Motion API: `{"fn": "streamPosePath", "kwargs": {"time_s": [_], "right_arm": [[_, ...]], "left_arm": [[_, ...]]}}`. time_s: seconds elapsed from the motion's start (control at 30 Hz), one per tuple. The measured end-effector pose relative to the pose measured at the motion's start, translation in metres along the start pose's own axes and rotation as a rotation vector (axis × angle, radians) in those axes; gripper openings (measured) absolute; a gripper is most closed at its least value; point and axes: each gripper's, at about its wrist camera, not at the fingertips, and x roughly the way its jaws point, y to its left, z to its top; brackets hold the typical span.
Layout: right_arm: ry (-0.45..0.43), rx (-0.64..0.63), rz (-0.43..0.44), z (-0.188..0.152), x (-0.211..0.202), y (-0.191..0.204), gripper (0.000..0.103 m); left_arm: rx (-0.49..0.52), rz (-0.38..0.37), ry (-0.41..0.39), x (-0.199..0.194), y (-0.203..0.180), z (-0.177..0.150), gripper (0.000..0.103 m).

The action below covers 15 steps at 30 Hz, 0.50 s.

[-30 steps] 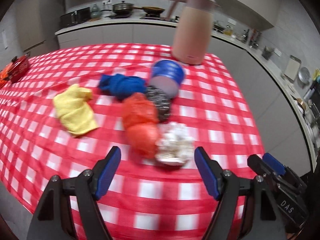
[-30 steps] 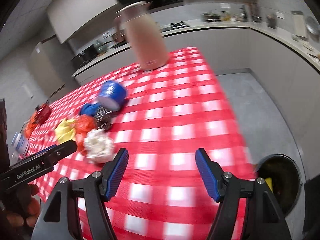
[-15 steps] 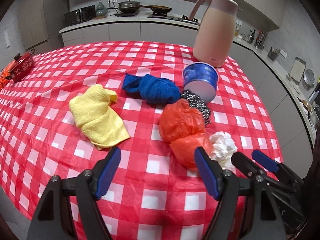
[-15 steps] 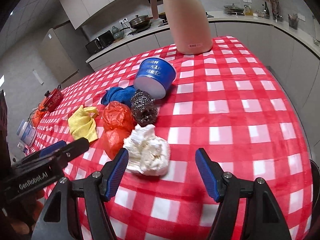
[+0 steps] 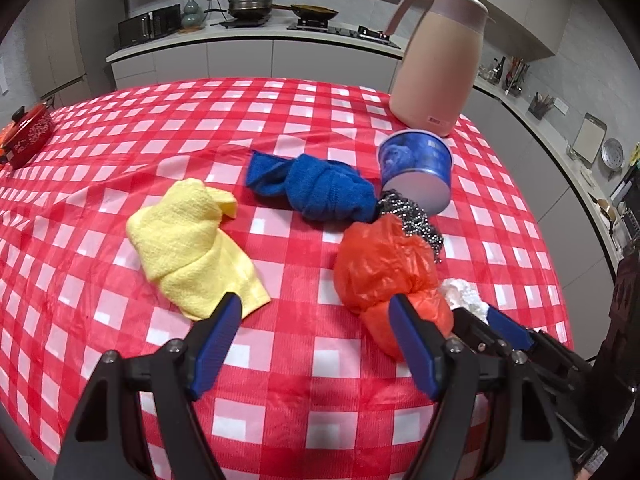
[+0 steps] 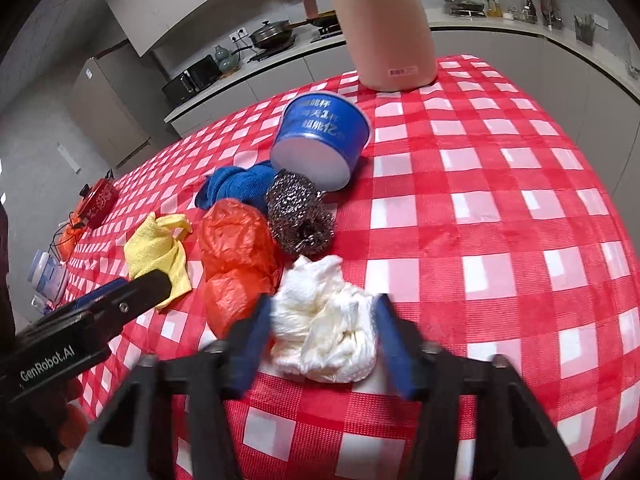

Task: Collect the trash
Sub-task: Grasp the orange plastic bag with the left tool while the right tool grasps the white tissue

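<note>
A crumpled white tissue wad (image 6: 328,320) lies on the red checked tablecloth (image 6: 500,208). My right gripper (image 6: 322,344) is open with its blue fingers on either side of the wad, close to its sides. An orange plastic bag (image 6: 236,252) lies just left of it, a steel scourer (image 6: 300,216) behind it, and a tipped blue paper cup (image 6: 320,140) farther back. My left gripper (image 5: 314,344) is open and empty over the table's front edge, with the orange bag (image 5: 384,268) beyond its right finger. The right gripper also shows in the left wrist view (image 5: 496,328).
A yellow cloth (image 5: 192,248) and a blue cloth (image 5: 316,188) lie on the table. A pink thermos jug (image 5: 436,68) stands at the far right corner. A small red pot (image 5: 28,136) sits at the far left. Kitchen counters run behind the table.
My right gripper moved forward and down, so its fingers now flank the tissue wad. My left gripper drew back and left a little, away from the orange bag.
</note>
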Motion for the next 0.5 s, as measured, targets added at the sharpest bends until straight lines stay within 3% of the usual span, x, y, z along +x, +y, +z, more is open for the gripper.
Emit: {"fn": "streamPosePath", "kwargs": {"time_s": [0.07, 0.13, 0.4, 0.5], "right_arm": [[-0.011, -0.005, -0.001, 0.001, -0.004, -0.001, 0.03], [-0.031, -0.004, -0.019, 0.003, -0.008, -0.003, 0.023], [-0.082, 0.022, -0.137, 0.01, -0.021, -0.03, 0.023], [-0.071, 0.045, -0.137, 0.01, -0.019, -0.041, 0.031]], "left_arm": [[0.007, -0.008, 0.004, 0.002, -0.003, 0.001, 0.077], [0.014, -0.022, 0.01, 0.004, -0.007, 0.002, 0.077], [0.046, -0.065, 0.051, 0.02, -0.034, 0.006, 0.077], [0.056, -0.064, 0.073, 0.031, -0.039, 0.006, 0.077]]}}
